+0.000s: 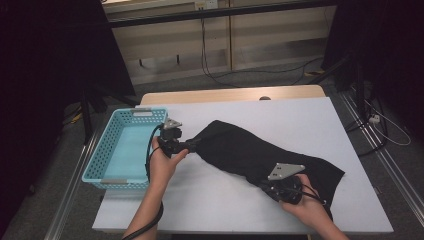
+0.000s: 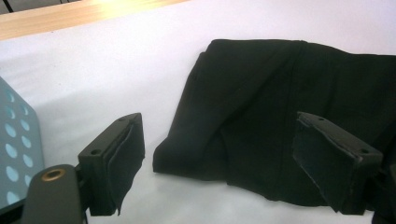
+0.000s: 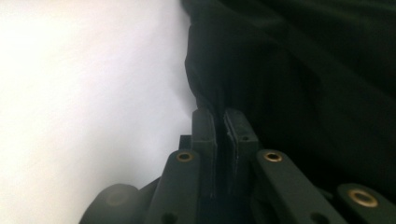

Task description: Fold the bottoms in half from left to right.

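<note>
Overhead, a white surface (image 1: pixel 240 200) carries a black cloth (image 1: pixel 260 152) that lies stretched from the middle toward the near right corner. A strip of bare wood (image 1: pixel 230 95) shows along the far edge. A light blue perforated basket (image 1: pixel 102 155) stands at the left edge, overhanging it slightly.

Beyond lies a grey floor with cables (image 1: pixel 250 75) trailing across it, pale wall panels behind, and dark curtains on both sides; metal rails (image 1: pixel 395 165) run along the floor on the right.

The left tool (image 1: pixel 192 145) rests at the cloth's left end, next to the basket. Its jaws stand spread wide, the cloth's folded corner (image 2: pixel 196 158) lying between them untouched. The right tool (image 1: pixel 265 186) sits at the cloth's near edge, its jaws pressed together and pinching a fold of the cloth (image 3: pixel 205 98).
</note>
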A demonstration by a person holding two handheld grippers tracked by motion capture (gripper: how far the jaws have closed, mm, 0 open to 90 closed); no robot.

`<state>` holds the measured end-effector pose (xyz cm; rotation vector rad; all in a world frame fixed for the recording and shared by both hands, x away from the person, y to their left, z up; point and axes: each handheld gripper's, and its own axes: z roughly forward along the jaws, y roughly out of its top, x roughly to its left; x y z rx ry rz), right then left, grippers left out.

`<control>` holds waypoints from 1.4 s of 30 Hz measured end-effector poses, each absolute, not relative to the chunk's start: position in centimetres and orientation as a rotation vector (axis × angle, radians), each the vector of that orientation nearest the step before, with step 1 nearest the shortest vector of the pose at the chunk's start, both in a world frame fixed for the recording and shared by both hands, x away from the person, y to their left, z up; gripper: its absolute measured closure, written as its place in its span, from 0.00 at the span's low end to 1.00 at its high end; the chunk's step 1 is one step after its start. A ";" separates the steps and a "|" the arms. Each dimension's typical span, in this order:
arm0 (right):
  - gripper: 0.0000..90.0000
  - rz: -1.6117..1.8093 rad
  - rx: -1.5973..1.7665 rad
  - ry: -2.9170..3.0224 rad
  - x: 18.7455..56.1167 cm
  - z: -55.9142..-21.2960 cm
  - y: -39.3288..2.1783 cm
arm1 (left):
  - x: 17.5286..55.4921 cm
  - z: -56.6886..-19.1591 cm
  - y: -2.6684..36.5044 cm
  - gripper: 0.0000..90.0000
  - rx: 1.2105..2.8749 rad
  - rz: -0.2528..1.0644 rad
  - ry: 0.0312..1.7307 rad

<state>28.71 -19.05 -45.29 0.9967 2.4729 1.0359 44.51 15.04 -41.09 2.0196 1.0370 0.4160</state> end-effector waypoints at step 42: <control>0.96 1.021 0.940 2.453 30.9 -45.5 -14.1 | 45.0 -44.7 13.9 0.83 2.117 0.291 1.187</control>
